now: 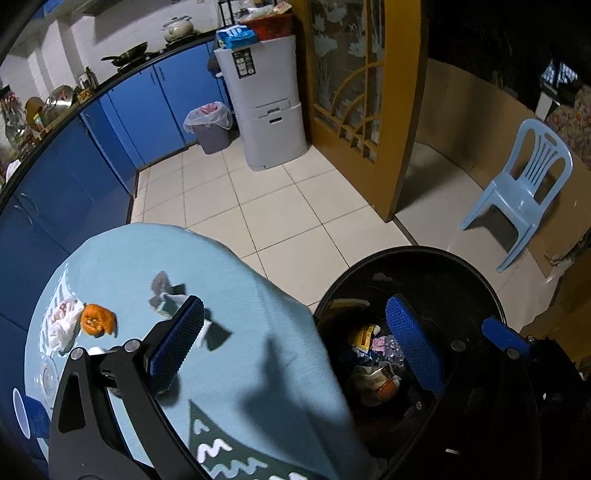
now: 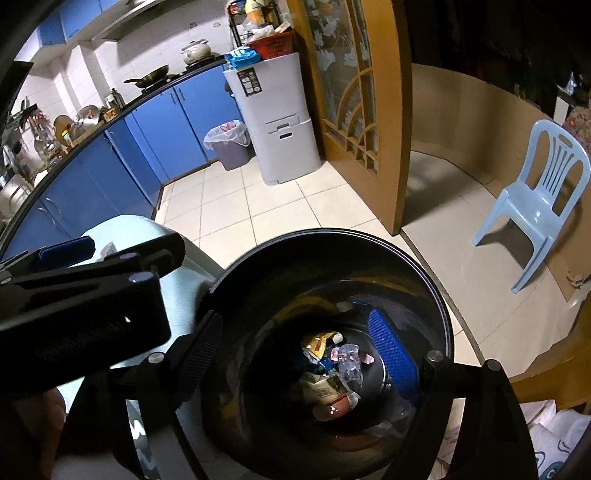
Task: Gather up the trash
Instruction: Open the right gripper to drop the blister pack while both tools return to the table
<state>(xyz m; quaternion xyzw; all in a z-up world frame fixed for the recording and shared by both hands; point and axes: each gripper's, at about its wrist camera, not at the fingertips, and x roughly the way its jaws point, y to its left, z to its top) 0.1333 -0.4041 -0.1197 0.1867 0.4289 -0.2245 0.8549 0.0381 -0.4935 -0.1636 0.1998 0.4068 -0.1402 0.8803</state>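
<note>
kitchen table [image 1: 240, 314] holds three scraps; one black bin [image 1: 491, 295] (part-filled); both hand-held grippers [image 1: 295, 339] [image 2: 295, 354] wide, empty.

I see a pale blue plastic chair [image 1: 524, 192] at 3 o'clock, near a wooden glass-panel door [image 1: 354, 96] at 12. Grey cabinet [image 1: 271, 110] left of the door, blue packet [image 1: 236, 37] on top. Blue kitchen cabinets [image 1: 122, 122] curve through 10 o'clock, wok [image 1: 127, 55] and pot [image 1: 179, 27] on the counter.
</note>
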